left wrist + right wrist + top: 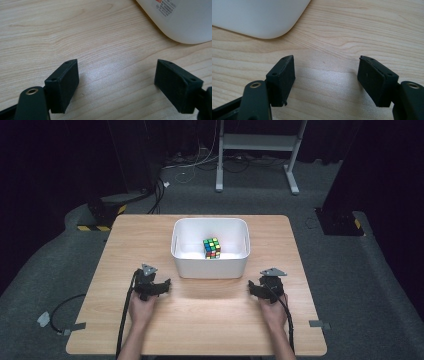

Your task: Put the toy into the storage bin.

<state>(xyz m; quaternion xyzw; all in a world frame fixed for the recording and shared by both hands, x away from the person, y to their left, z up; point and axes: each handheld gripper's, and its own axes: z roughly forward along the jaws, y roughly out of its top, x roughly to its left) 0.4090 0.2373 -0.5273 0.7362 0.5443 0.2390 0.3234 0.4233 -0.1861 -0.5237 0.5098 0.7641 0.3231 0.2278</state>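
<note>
White plastic marks your landmark: the tub (210, 266) stands on the wooden table (125, 240), a little beyond its middle, and everything here is placed from it. Your left gripper (165, 283) rests on the tabletop just short of the tub's near left corner, jaws spread apart with only bare wood between them; in the left gripper view that tub corner (190, 22) curves in at the upper right, apart from the pads. Inside the tub, right of its centre and toward the near wall, sits the Rubik's cube (212, 248), upright on the tub floor, touched by neither gripper. Your right gripper (251, 287) lies off the tub's near right corner, jaws released and holding nothing; the right gripper view shows the tub (257, 17) at the upper left.
</note>
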